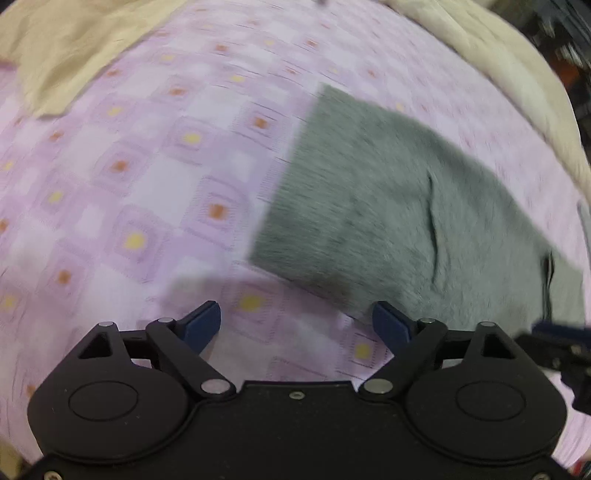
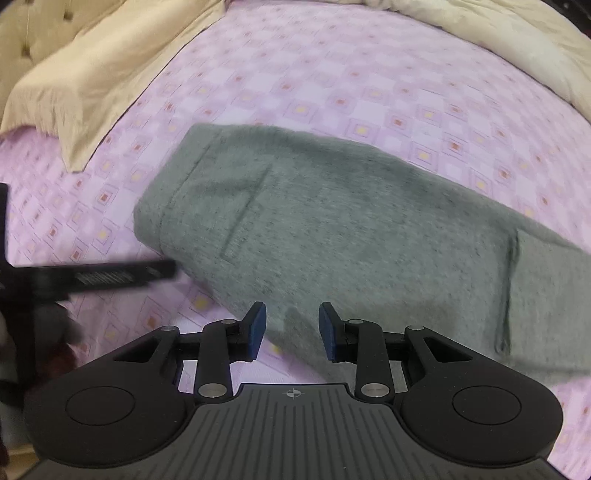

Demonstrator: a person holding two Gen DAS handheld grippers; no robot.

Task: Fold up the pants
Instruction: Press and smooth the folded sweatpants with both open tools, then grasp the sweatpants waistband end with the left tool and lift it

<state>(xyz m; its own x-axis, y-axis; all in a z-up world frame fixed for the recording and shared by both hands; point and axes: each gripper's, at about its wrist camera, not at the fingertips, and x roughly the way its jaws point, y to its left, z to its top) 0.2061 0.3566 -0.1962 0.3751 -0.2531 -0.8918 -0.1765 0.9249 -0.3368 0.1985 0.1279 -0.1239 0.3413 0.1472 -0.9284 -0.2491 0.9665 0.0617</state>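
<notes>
Pants (image 2: 332, 236) lie folded on the pink checked bedsheet (image 1: 147, 184). Left gripper (image 1: 295, 325) gapes wide over bare sheet; right gripper (image 2: 291, 325) hovers half-parted, holding nothing. A shallow pinch could catch one layer and undo the fold.

Pink checked bedsheet (image 2: 332, 74), beige blanket (image 2: 85, 88) at left, cream duvet (image 2: 498, 33) at right

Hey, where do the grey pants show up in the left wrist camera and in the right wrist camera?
Left wrist view: grey pants fill the right half, reaching the right edge, beyond the left hand-held gripper.
Right wrist view: they span the centre to the right edge, just ahead of the right hand-held gripper.
Shared landmark: the pink checked bedsheet under them, with beige bedding top left.
</notes>
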